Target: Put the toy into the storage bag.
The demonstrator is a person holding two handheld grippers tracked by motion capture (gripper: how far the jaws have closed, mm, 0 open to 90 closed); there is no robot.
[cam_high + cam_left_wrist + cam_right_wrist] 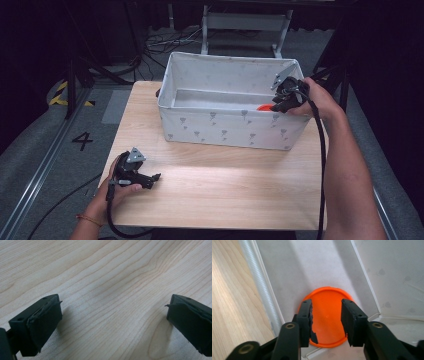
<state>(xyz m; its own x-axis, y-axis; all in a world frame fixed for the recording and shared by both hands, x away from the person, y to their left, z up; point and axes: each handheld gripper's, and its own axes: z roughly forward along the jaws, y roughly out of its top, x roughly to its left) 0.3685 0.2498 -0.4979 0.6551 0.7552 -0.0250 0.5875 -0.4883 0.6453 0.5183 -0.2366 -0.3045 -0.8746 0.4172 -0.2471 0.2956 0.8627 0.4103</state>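
The right gripper (325, 320) is reaching down into the bin (220, 127) at its right end, close to the near right corner, with its jaws standing partly apart. Nothing is being pinched between them: in the right gripper view the orange disc (325, 307) is lying flat on the bin's floor beneath and just beyond the jaw tips, showing through the gap between them, and the pads are not pressing on it. Whether the tips are touching the disc cannot be told. In the high view the disc (265, 107) is peeking out as a sliver of orange just left of the right gripper (281, 104), beside the bin's near wall.

The left gripper (156, 177) is resting on the bench (225, 190) near its near left corner, well apart from the bin. Its jaws are standing wide apart with bare wood between them.
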